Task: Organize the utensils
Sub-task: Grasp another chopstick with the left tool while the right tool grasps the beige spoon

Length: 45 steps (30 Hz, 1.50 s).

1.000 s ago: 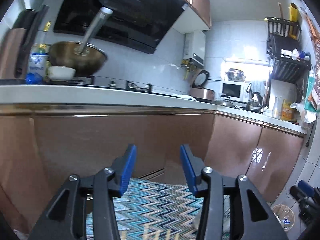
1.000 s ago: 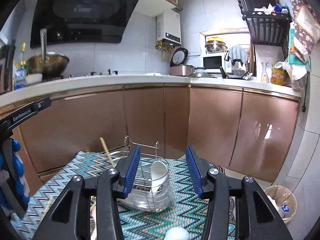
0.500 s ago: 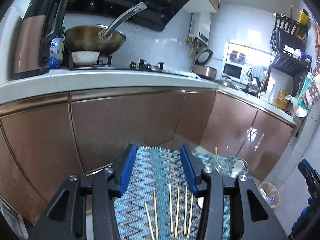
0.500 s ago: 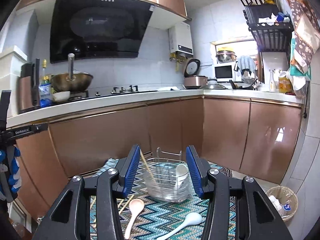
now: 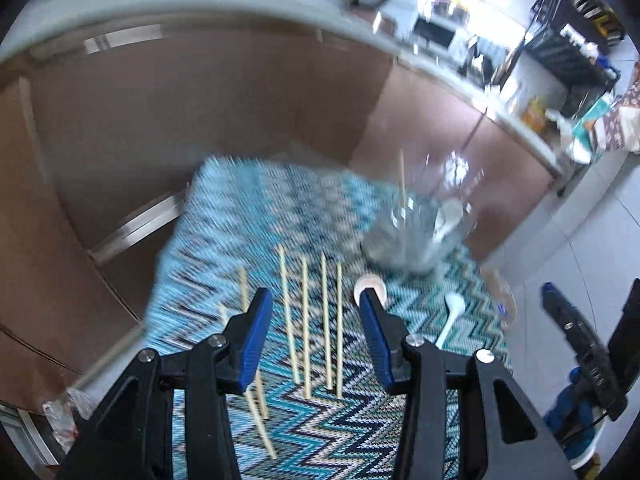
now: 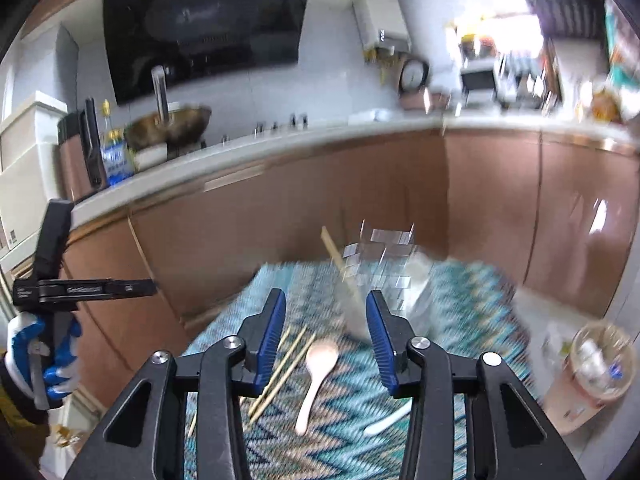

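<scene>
Item: my left hand-held gripper point(image 5: 316, 320), jaws wide apart and empty, has tipped down from the cabinets onto loose chopsticks point(image 5: 320, 320); clear holder point(image 5: 416, 236) far right. Right hand-held gripper point(image 6: 326, 328), likewise empty, over spoon point(image 6: 316, 376). Pickup pending.

- A zigzag cloth point(image 5: 248, 216) is spread before the cabinets point(image 5: 200, 112), with the counter point(image 6: 280, 140) above them.
- A row of chopsticks point(image 5: 316, 320) is laid on the cloth, side by side.
- A utensil holder point(image 5: 416, 236) is set on the cloth behind and right of them; one chopstick point(image 5: 401, 184) and a spoon point(image 5: 448, 218) are stood in it.
- Two spoons are laid on the cloth before the holder: one point(image 6: 318, 376) just right of the chopsticks, the other point(image 5: 452, 316) further right.
- A wok point(image 6: 172, 128) is placed on the counter, left.
</scene>
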Tool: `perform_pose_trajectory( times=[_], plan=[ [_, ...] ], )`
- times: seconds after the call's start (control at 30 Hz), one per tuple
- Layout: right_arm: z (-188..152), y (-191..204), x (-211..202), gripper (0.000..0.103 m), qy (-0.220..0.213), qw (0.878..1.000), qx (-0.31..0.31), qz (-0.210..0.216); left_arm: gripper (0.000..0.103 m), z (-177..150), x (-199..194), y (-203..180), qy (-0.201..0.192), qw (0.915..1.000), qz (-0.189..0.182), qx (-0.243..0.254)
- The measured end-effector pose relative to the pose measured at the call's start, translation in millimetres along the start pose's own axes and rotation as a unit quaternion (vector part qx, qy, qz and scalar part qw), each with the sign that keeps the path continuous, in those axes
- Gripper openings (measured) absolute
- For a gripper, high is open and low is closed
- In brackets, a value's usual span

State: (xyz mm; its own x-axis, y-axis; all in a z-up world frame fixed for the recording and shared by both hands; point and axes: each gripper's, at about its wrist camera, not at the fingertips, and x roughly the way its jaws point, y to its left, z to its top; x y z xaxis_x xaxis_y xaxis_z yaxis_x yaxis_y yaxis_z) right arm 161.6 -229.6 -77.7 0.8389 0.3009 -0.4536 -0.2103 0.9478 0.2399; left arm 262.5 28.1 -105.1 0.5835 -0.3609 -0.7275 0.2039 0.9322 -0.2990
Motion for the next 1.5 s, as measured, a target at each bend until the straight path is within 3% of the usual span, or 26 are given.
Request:
perform_pose_trajectory(
  times=[0.27, 0.6, 0.87, 1.33, 1.5],
  plan=[
    [-36.7, -23.8, 91.1, 0.027, 0.108, 0.993, 0.029, 0.033, 0.029, 11.8, 114.5, 0.1, 0.113, 0.9935, -0.006, -0.004],
    [-49.6, -34.6, 168.9, 0.026, 0.179, 0.983, 0.009, 0.04, 0.018, 29.4, 195.8, 0.6, 0.185, 0.9824, 0.025, 0.009],
    [-50.2, -31.2, 210.1, 0.026, 0.216, 0.975, -0.022, 0.047, 0.011, 28.2, 226.4, 7.1, 0.216, 0.9758, 0.031, 0.009],
    [-45.0, -21.8, 256.8, 0.026, 0.269, 0.956, -0.095, 0.064, 0.01, 33.5, 234.6, 20.0, 0.233, 0.972, 0.028, 0.002],
    [-45.6, -21.4, 264.6, 0.011, 0.282, 0.951, -0.102, 0.079, 0.005, 30.1, 234.0, 13.7, 0.235, 0.9712, 0.04, 0.005]
  ],
)
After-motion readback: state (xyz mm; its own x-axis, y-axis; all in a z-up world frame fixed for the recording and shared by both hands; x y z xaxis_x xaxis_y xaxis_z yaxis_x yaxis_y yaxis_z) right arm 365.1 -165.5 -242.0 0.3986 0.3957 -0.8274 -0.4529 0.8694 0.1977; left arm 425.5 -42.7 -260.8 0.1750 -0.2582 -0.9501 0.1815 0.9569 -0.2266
